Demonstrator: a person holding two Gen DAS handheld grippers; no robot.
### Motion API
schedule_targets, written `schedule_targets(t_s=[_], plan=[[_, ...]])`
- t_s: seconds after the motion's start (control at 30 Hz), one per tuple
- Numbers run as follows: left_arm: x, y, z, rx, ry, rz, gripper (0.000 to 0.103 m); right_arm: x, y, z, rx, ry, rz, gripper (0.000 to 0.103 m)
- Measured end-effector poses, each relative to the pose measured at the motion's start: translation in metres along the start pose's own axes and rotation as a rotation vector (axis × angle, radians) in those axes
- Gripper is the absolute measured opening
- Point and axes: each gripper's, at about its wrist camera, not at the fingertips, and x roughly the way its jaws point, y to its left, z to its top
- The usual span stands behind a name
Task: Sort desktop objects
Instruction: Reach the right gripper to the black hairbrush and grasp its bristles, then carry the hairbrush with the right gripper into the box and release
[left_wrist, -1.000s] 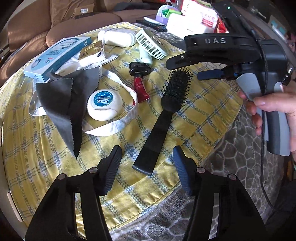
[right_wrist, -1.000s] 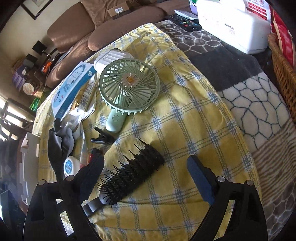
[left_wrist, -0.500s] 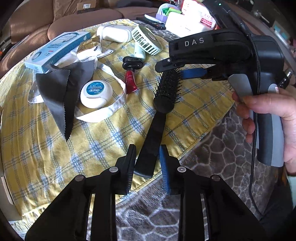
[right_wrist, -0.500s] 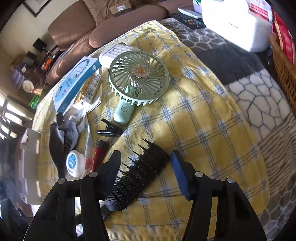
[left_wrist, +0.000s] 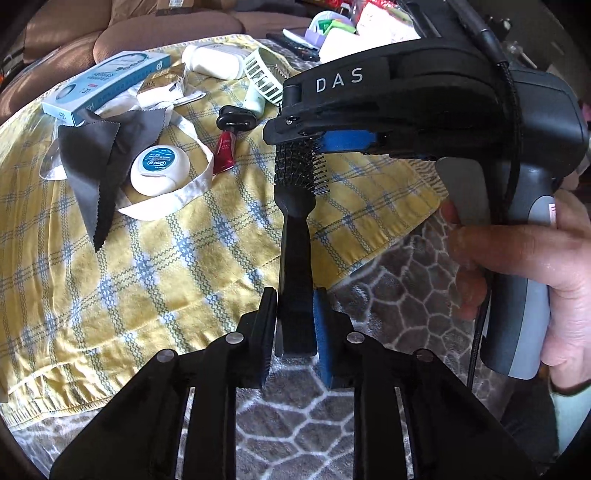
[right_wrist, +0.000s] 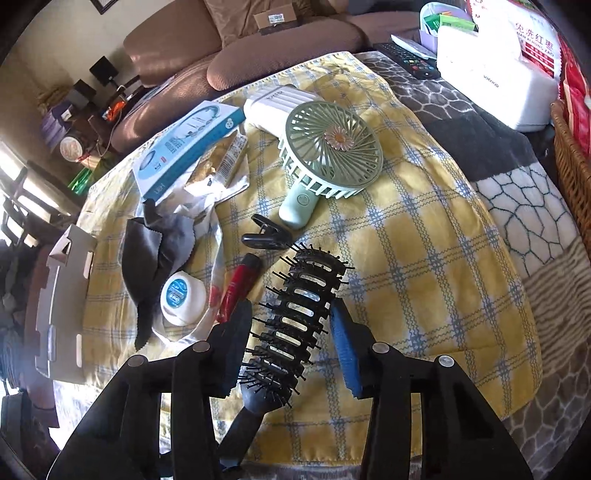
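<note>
Two grippers share one black plastic round hairbrush (left_wrist: 295, 236) over the yellow checked cloth (left_wrist: 155, 266): the left gripper (left_wrist: 294, 328) has just closed narrow on its flat handle, while the right gripper (right_wrist: 290, 345), closing, brackets the bristled head, probably steadying a long object.

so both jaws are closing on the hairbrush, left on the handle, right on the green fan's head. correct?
Not quite. The right gripper has its jaws around the bristle head of the hairbrush, not the fan, which lies apart further back, as the right wrist view shows. The left gripper is on the handle.
</note>
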Motion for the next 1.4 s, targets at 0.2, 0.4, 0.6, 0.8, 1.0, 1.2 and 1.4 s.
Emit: schedule_targets(t_s=[0.2, 0.4, 0.6, 0.8, 1.0, 1.2, 1.4], plan=[[-0.032, 0.005, -0.003, -0.025, -0.042, -0.031, 0.008, -0.029, 0.023, 0.004, 0.000, -0.047, 0.091, 0.039], [-0.089, 0.032, -0.001, -0.056, -0.124, -0.011, 0.008, -0.051, 0.090, 0.017, -0.092, -0.085, 0.135, 0.039], [-0.139, 0.086, -0.016, -0.111, -0.209, 0.097, 0.016, -0.059, 0.151, 0.019, -0.147, -0.119, 0.177, 0.039], [-0.180, 0.137, -0.031, -0.153, -0.296, 0.148, 0.053, -0.074, 0.208, 0.010, -0.222, -0.136, 0.237, 0.038], [-0.210, 0.175, -0.035, -0.167, -0.356, 0.217, 0.063, -0.104, 0.276, 0.004, -0.345, -0.152, 0.310, 0.038], [-0.220, 0.189, -0.032, -0.105, -0.383, 0.225, 0.060, -0.125, 0.312, -0.006, -0.413, -0.136, 0.367, 0.034], [-0.205, 0.218, -0.044, -0.179, -0.322, 0.161, 0.007, -0.113, 0.337, -0.006, -0.419, -0.083, 0.383, 0.033]])
